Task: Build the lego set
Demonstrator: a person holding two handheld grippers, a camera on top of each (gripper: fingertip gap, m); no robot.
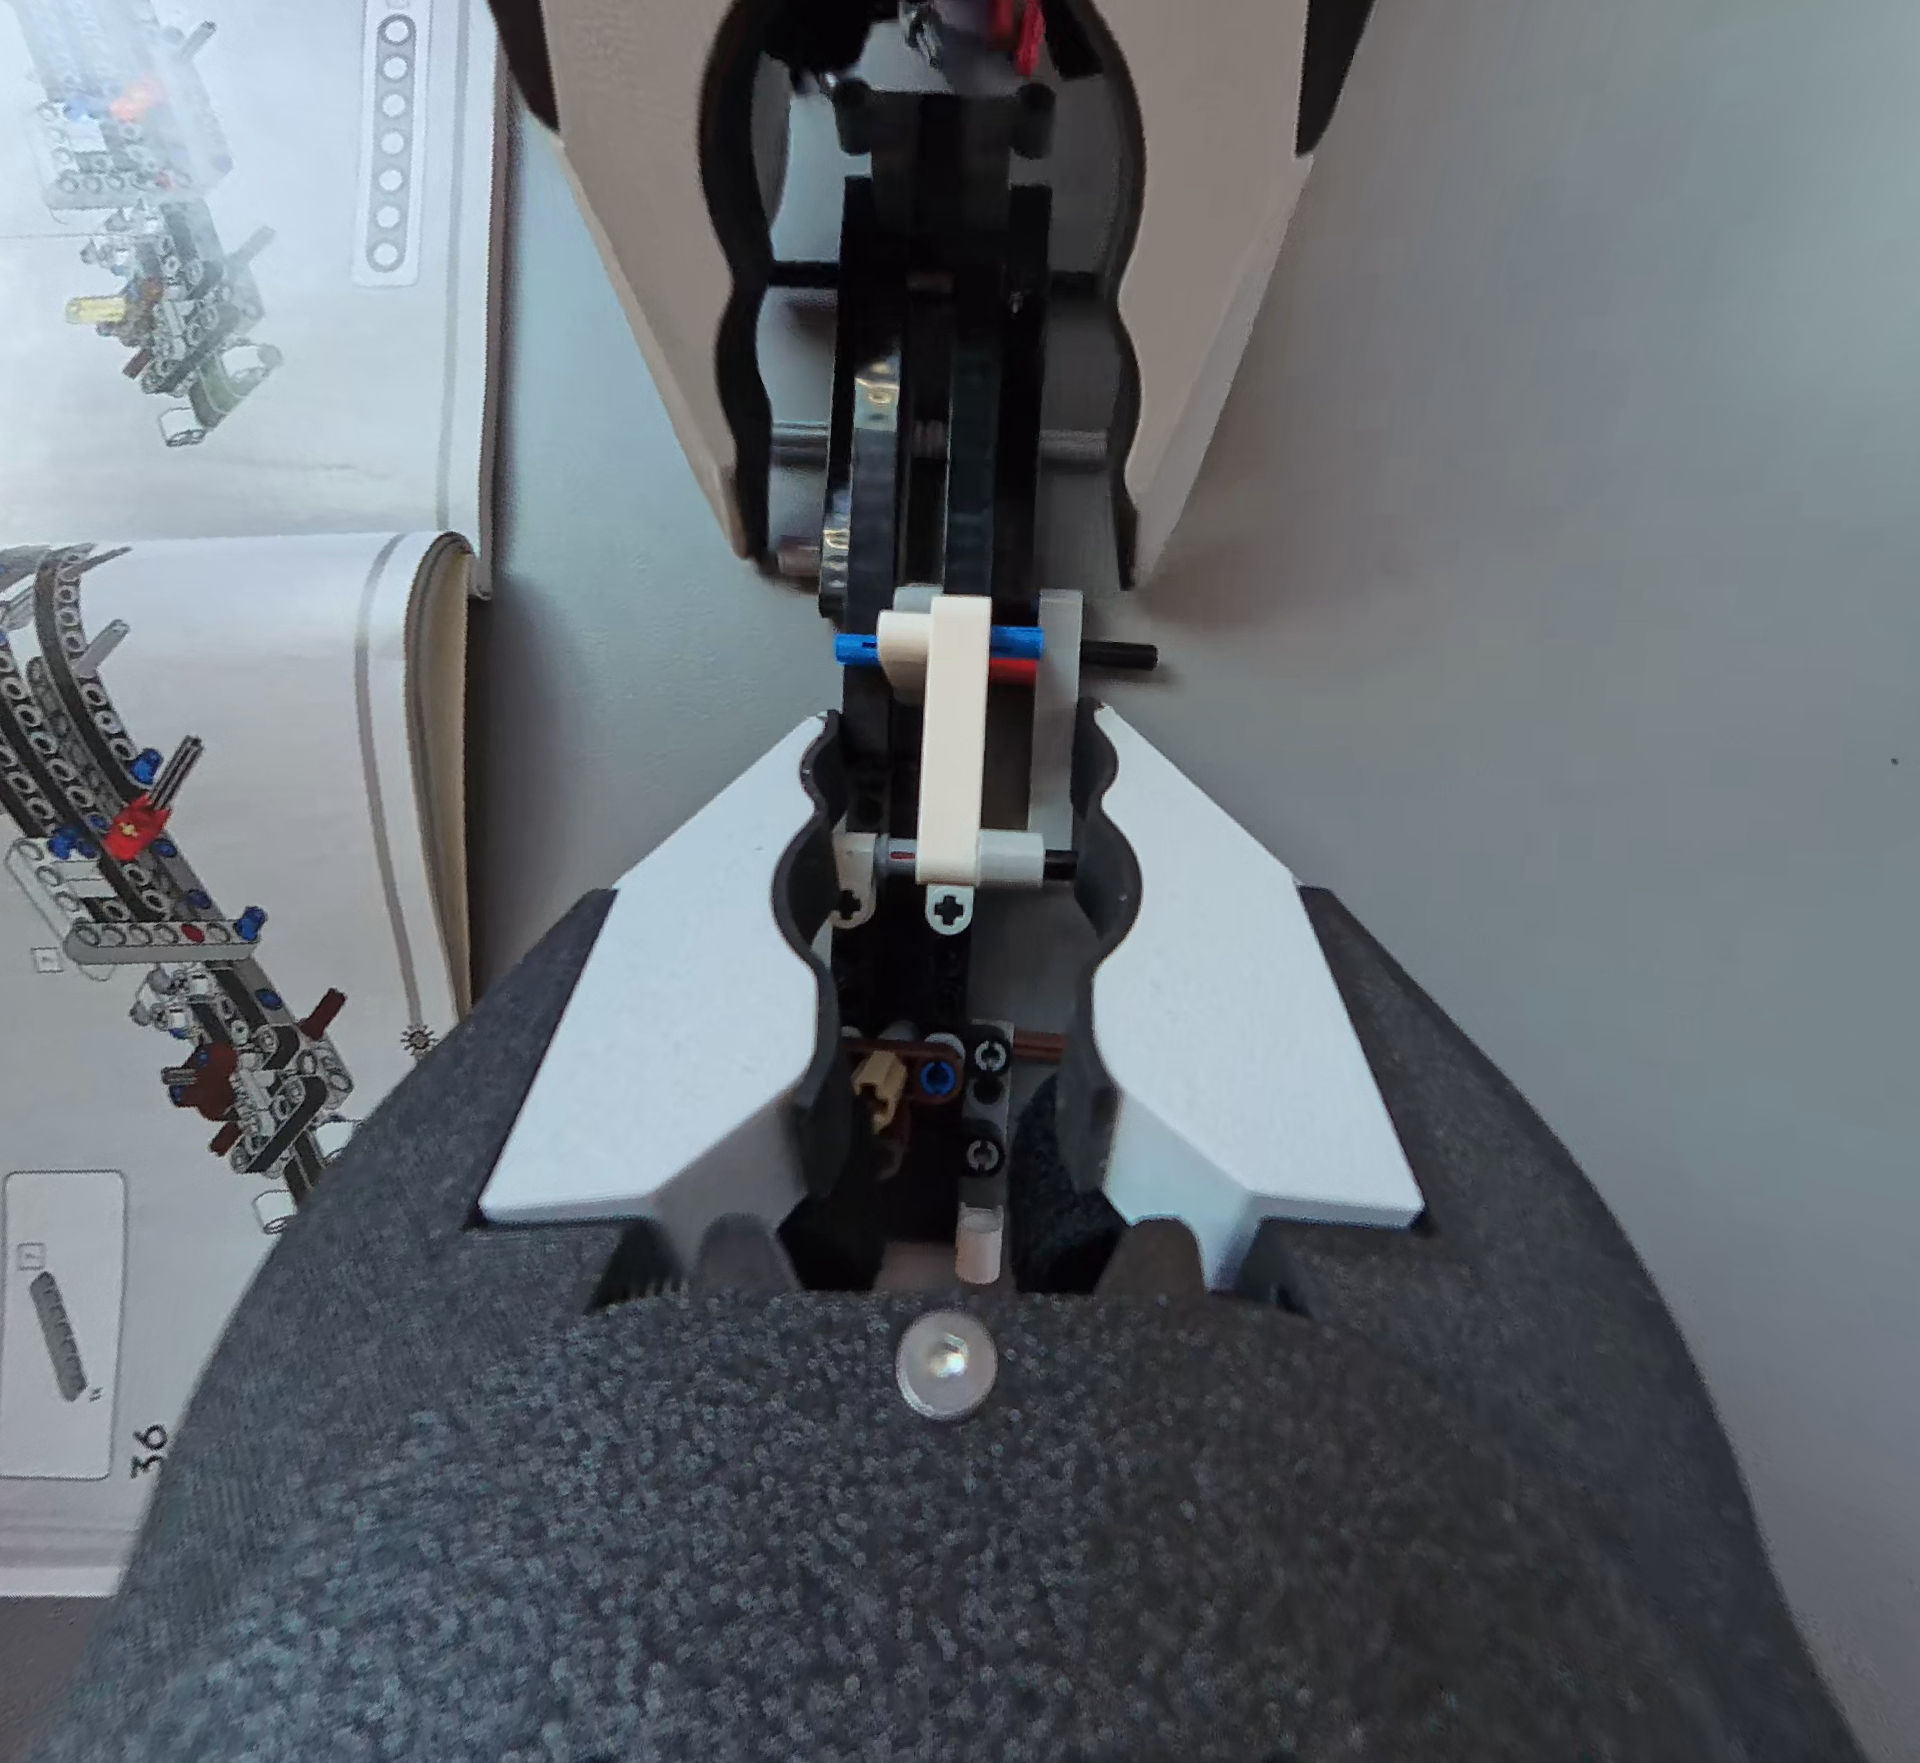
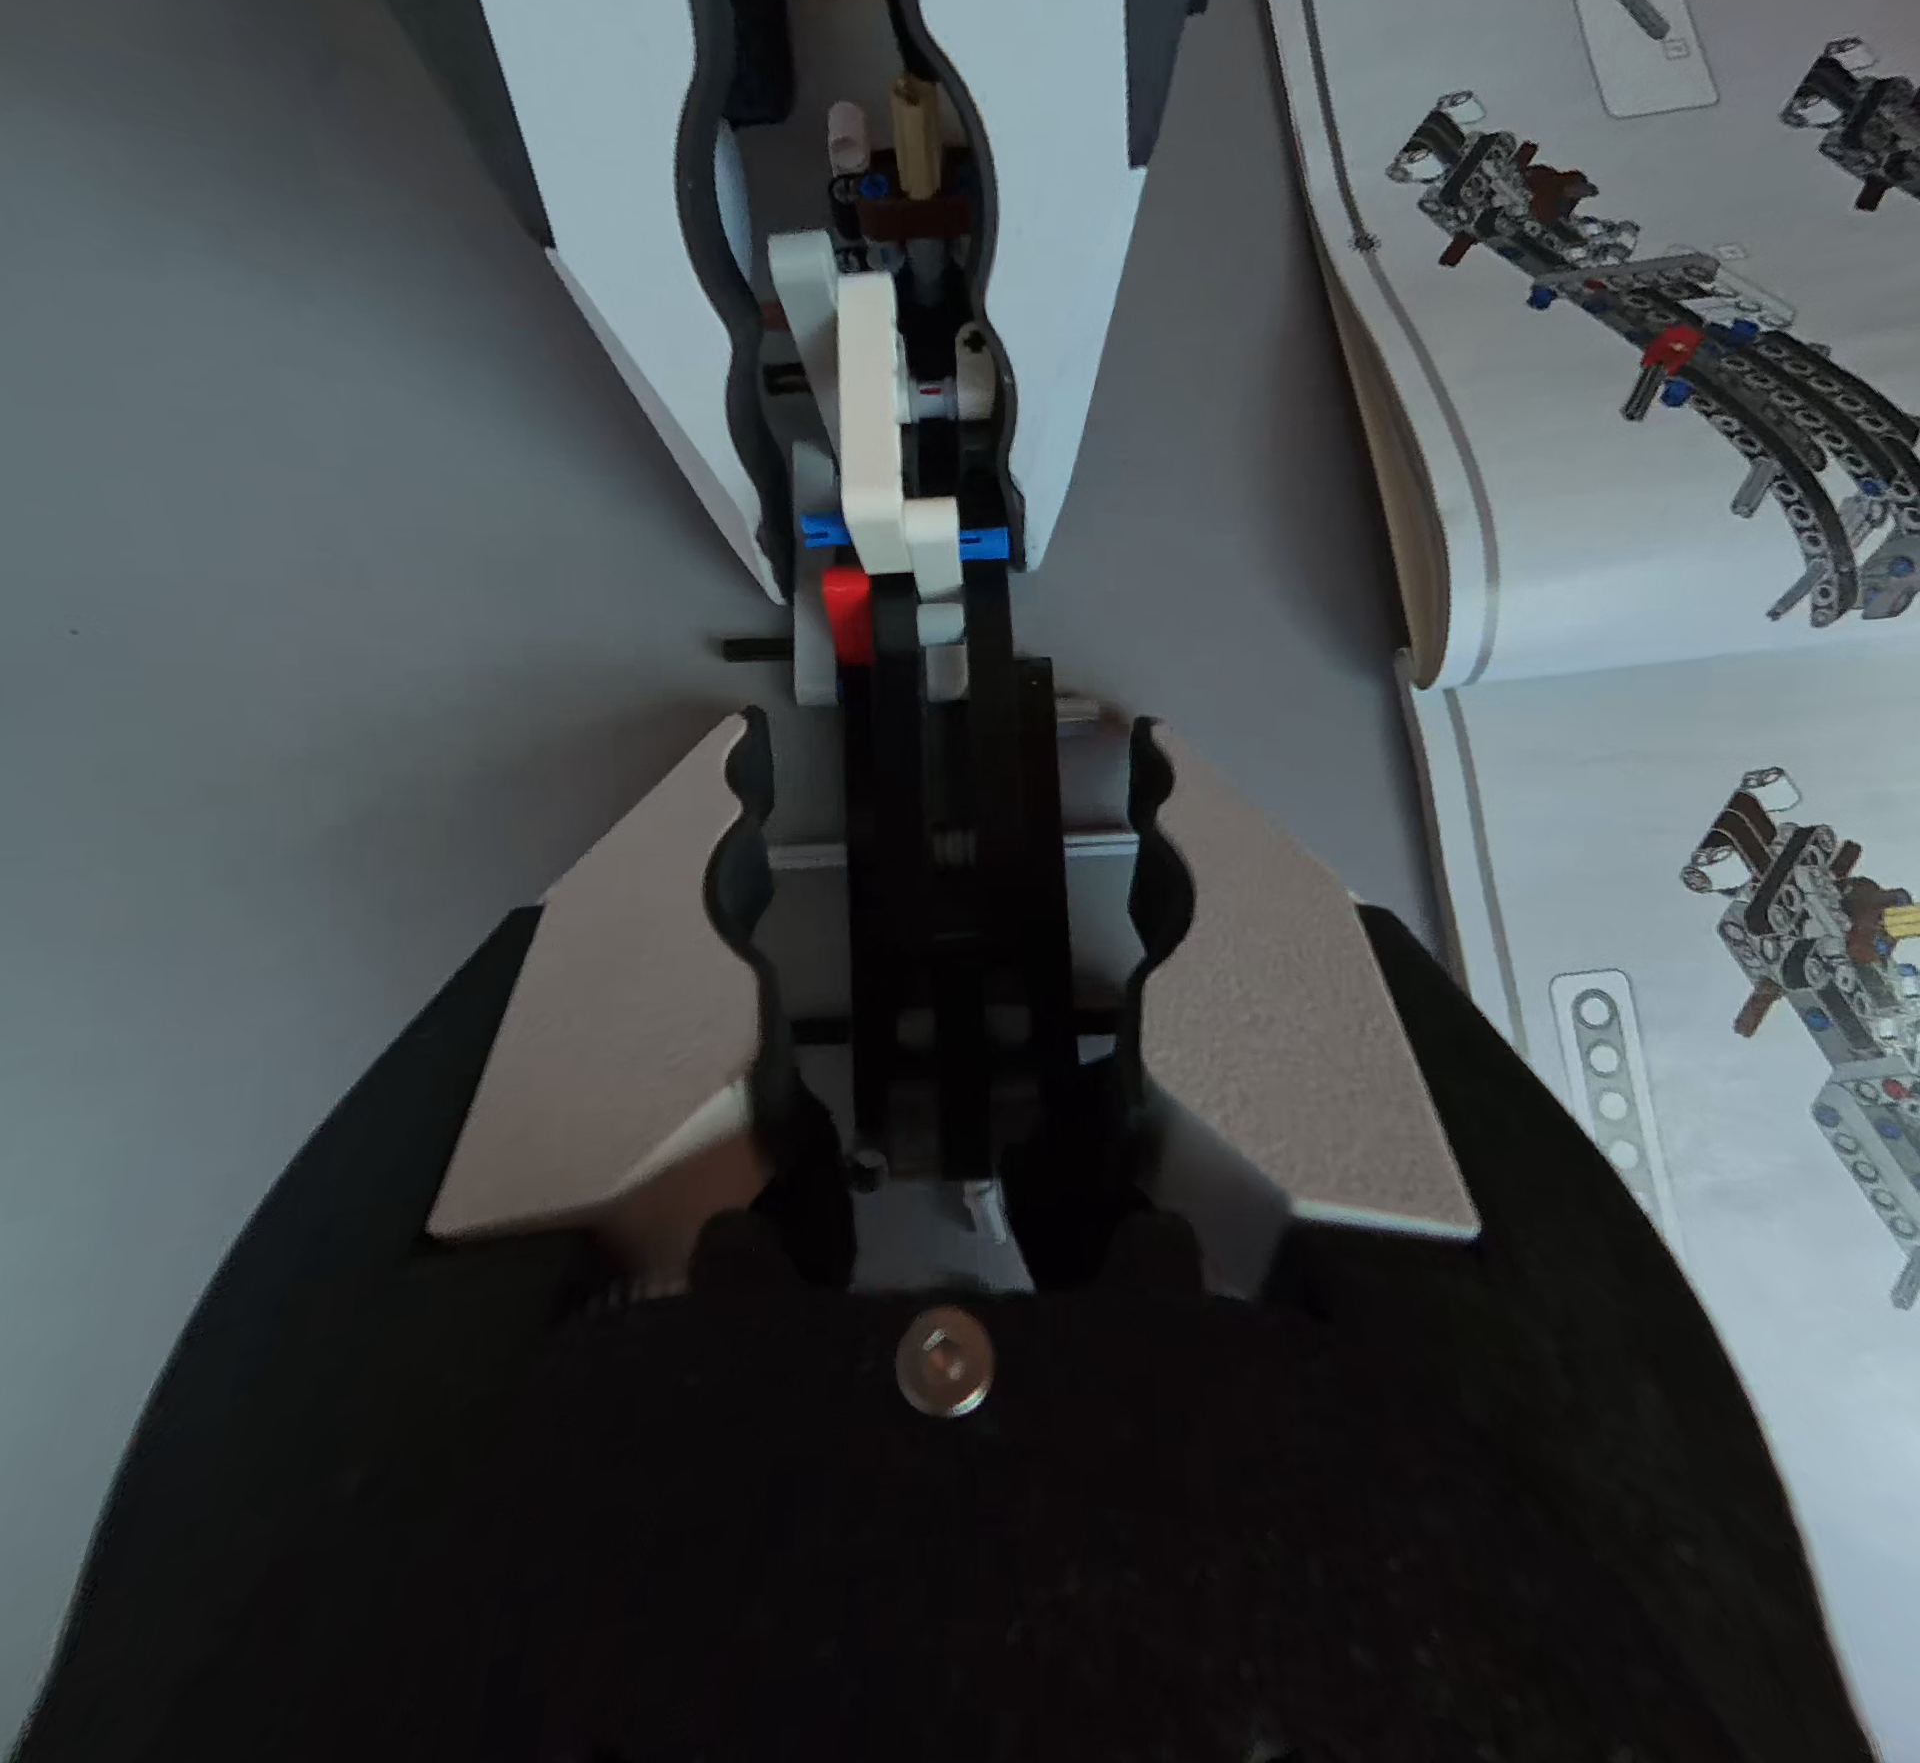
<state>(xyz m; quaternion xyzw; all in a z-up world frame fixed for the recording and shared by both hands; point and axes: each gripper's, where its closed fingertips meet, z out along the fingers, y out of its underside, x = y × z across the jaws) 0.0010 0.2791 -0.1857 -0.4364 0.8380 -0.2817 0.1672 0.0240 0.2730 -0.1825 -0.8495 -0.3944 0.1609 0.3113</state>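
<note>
- Left tongs (image 1: 956, 840) at frame centre, clamped around black brick model (image 1: 935, 425), pads touching its sides.
- Right tongs (image 2: 951, 757) spread, clear gaps beside model.
- Instruction booklet (image 2: 1621, 466) upper right on grey table (image 2: 312, 466).

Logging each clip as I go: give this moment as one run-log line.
left tongs: shut on black brick model | right tongs: open around the model's other end, gaps at pads | instruction booklet open beside it on grey table

Lying under everything, a plain grey tabletop (image 1: 1558, 466), smooth and matte. Catching soft, even light, cooler and bluish toward the left of the left tool, dimmer and warmer grey left of the right tool (image 2: 312, 466). Showing faint soft shadows just beside the tool tips.
</note>
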